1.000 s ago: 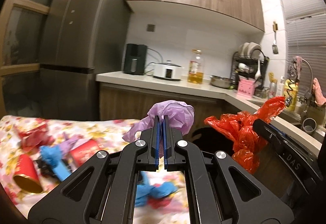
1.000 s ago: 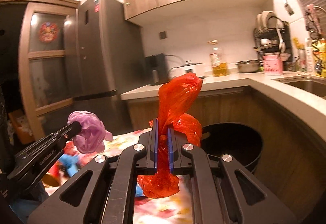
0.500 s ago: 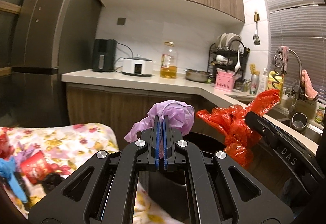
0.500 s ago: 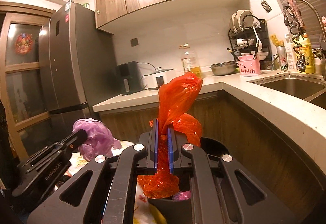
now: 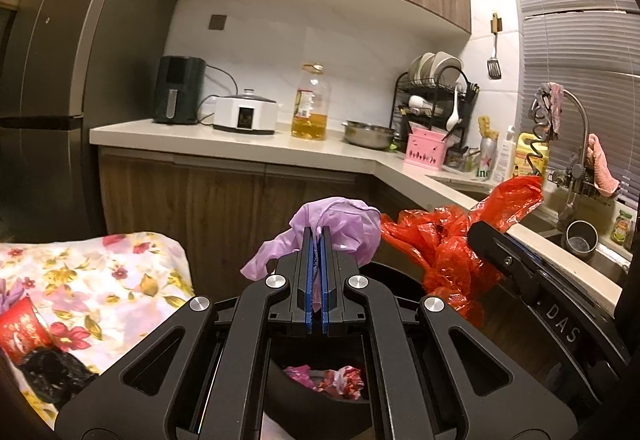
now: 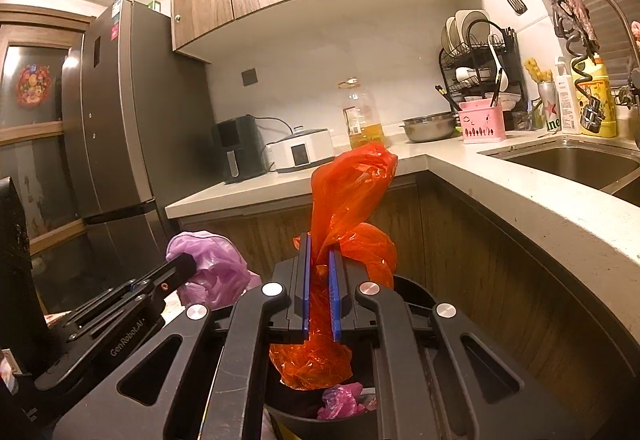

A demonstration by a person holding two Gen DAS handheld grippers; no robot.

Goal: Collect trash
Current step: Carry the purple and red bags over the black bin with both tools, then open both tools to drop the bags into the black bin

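Both loads hang over the black trash bin (image 6: 416, 292): the left tongs (image 5: 316, 252) pinch a crumpled purple plastic bag (image 5: 340, 228), the right tongs (image 6: 320, 264) an orange plastic bag (image 6: 348, 191). Best release only once centred above the opening. Inside lie pink wrappers (image 6: 340, 400).

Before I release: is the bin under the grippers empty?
No: the black bin already holds crumpled pink trash at its bottom, seen below the red bag.

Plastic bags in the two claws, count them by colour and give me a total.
Purple bag: 1, in the left claw
Red bag: 1, in the right claw
Total: 2
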